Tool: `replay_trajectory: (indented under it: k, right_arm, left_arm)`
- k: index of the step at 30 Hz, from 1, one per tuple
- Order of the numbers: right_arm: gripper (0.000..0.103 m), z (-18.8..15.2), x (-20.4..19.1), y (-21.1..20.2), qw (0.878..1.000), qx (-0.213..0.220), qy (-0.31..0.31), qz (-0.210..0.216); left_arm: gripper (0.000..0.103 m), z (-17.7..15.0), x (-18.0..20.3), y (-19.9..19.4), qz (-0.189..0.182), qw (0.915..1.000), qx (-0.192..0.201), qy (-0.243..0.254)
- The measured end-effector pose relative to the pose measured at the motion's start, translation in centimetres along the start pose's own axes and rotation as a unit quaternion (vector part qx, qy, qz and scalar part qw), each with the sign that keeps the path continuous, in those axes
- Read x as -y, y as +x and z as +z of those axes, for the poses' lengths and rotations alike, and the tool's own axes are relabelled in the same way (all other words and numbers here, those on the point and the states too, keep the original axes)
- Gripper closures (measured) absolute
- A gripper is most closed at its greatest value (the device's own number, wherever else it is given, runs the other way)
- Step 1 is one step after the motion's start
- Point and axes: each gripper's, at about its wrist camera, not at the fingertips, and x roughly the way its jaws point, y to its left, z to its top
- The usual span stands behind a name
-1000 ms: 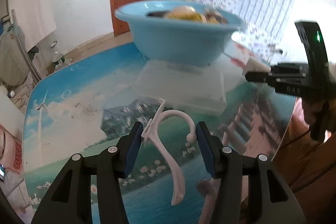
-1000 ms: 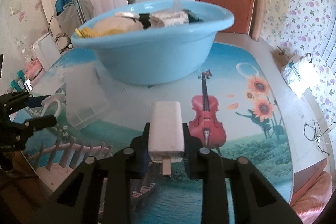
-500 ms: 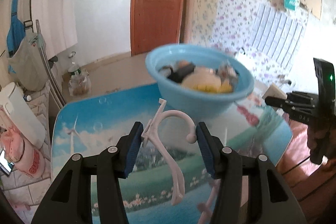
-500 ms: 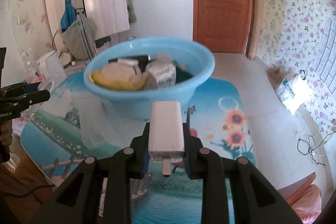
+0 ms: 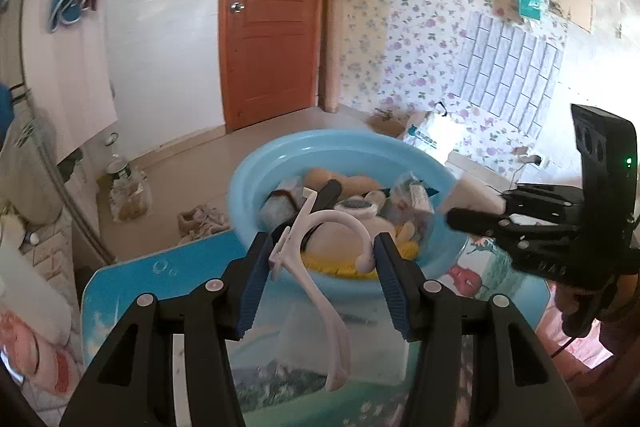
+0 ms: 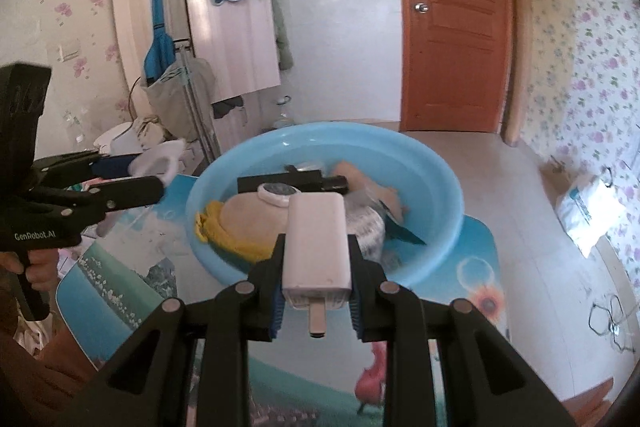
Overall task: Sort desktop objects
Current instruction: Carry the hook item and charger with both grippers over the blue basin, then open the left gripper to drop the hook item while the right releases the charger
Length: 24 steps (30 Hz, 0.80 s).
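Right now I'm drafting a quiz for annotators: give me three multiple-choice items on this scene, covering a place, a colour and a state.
1. Where is the yellow cloth?
A in the basin
B on the floor
C on the door

2. What colour is the round plastic basin?
A red
B light blue
C green

3. What does the right gripper hold?
A nothing
B a spoon
C a white rectangular charger

A: it lies inside the rim.
B: its wall is pale blue.
C: both fingers press its sides.

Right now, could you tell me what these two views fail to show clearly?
- Left wrist view: the clear box is blurred, contents unreadable; left gripper and white hook cover it.
- Right wrist view: blue basin items partly hidden behind white charger in right gripper.
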Motion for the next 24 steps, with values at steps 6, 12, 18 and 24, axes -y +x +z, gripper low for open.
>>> replay_trajectory:
  k: [6,12,18,24]
  right_arm:
    - [0.078,1.1,0.6,1.8,1.000,-0.002,-0.011,0.007]
    - [0.078,2.3,1.9,4.0,1.000,-0.004,-0.017,0.003]
    - [0.078,3.8,3.2,6.2,1.000,-0.007,-0.013,-0.001]
    - [0.077,4.3,3.3,7.7,1.000,-0.021,-0.015,0.001]
  left_arm:
    - [0.051,1.7,0.3,2.9,-0.016,0.9999,-0.003,0.007]
    - [0.051,3.4,0.3,5.7,-0.031,0.9993,0.001,0.019]
    - [0.051,4.7,0.4,8.0,-0.044,0.9986,0.003,0.028]
    - [0.024,4.9,0.8,8.4,-0.054,0.9976,0.009,0.041]
